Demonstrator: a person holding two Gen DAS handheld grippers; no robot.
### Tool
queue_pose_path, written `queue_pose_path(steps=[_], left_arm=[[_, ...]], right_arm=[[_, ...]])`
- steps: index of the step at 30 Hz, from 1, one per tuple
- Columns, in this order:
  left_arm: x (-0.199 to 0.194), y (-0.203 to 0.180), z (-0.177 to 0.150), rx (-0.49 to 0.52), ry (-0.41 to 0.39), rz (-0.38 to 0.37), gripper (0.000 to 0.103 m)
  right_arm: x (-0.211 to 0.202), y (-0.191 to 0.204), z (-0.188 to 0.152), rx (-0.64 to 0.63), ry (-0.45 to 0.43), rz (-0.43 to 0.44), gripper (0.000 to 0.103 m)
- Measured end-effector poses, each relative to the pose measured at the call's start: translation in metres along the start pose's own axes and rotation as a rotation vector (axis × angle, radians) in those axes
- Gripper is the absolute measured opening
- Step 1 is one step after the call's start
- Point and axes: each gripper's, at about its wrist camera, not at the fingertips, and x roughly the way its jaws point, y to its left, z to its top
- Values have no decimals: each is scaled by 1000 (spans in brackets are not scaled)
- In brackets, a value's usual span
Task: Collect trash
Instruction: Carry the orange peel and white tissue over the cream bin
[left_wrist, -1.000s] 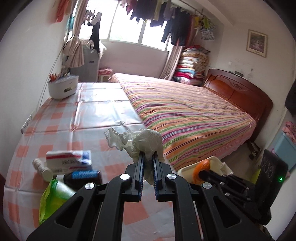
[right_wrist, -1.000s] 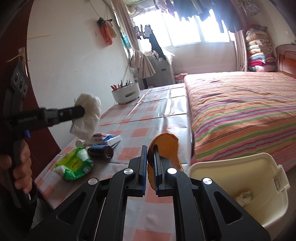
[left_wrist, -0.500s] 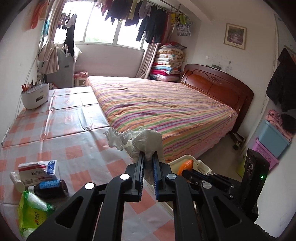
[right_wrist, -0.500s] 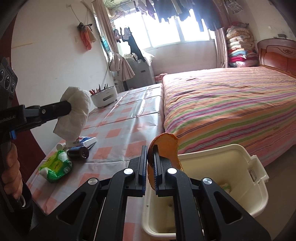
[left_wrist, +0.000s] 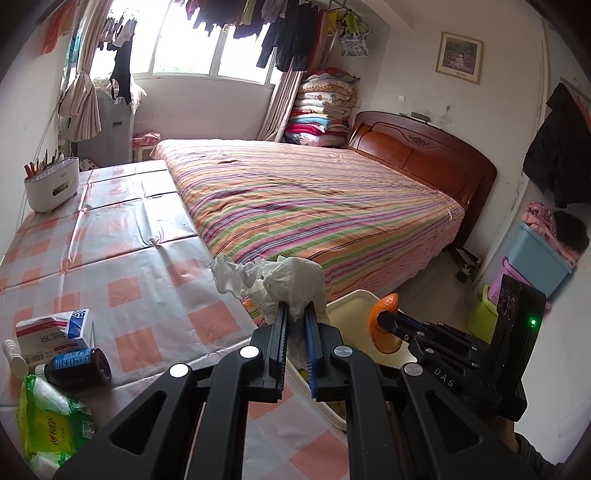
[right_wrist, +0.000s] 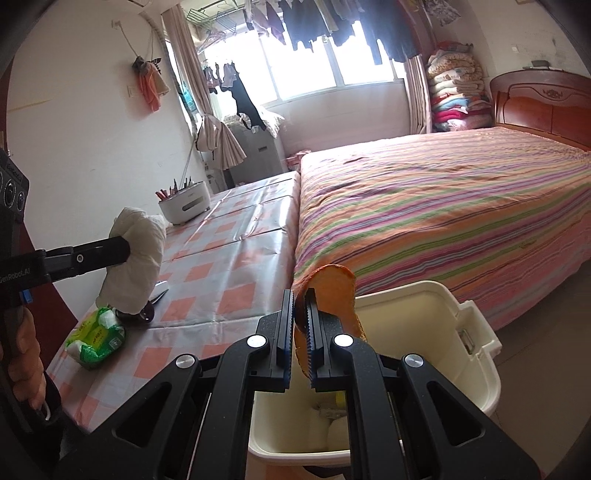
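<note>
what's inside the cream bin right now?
In the bin, white crumpled wads and a small yellowish scrap lie at the bottom. The right gripper and its orange peel cover part of the floor, so more may be hidden.

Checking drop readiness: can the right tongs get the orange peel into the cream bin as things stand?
Probably yes. The right tongs, shut on the orange peel, hang over the open cream bin. Nothing shows between peel and opening, and the left tongs with the crumpled tissue sit off to the side.
</note>
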Motion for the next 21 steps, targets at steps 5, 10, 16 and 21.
queue_pose_path(steps=[5, 10, 16, 21], left_arm=[[3, -2, -3, 3, 8, -5, 9], [6, -4, -5, 11, 20, -9, 9], [10, -5, -7, 14, 32, -9, 9], [17, -5, -9, 13, 50, -12, 9]], right_arm=[[-6, -11, -2, 13, -4, -23, 6], [-10, -18, -2, 20, -13, -36, 6], [-10, -19, -3, 19, -13, -41, 6], [-9, -22, -4, 22, -5, -47, 6]])
